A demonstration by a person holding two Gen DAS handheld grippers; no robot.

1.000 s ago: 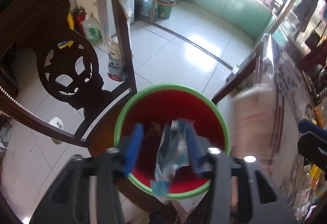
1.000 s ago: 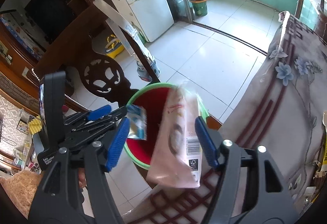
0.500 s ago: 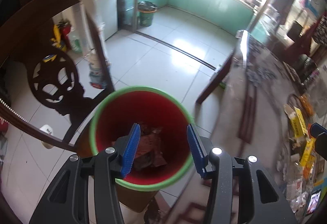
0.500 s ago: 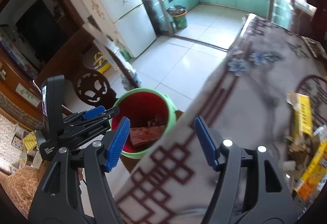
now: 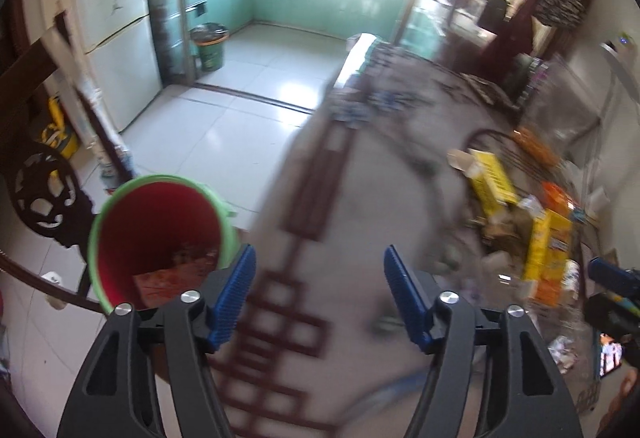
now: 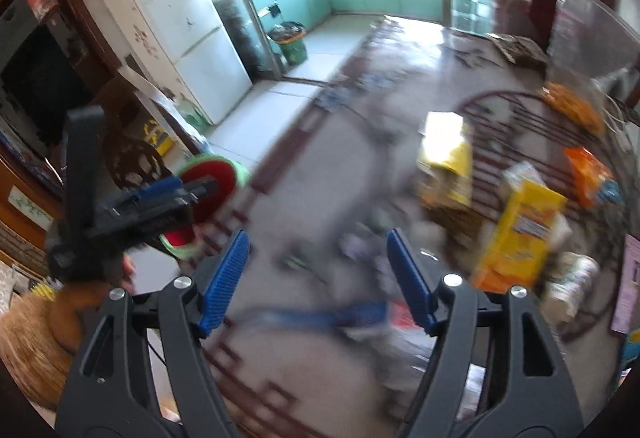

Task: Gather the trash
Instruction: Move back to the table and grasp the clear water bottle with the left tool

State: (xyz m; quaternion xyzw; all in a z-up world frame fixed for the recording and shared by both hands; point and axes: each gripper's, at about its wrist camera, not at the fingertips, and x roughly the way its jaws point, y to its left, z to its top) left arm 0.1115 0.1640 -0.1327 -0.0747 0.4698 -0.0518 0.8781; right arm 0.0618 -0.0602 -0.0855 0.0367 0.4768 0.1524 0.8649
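The red bin with a green rim stands beside the table, lower left in the left wrist view, with reddish wrappers at its bottom. My left gripper hangs over the patterned tablecloth, its jaws opening with nothing between them. My right gripper is over the same cloth, jaws also opening and empty. Trash lies blurred on the table: yellow boxes, an orange packet and a blue wrapper. The right wrist view shows the left gripper in front of the bin.
A carved wooden chair stands left of the bin. A white fridge and a small green bin are across the tiled floor. More clutter lies at the table's right side.
The left gripper let a blue-white wrapper fall into the bin and the right let go a pink packet. Both swung right from the bin to above the table, jaws wider.
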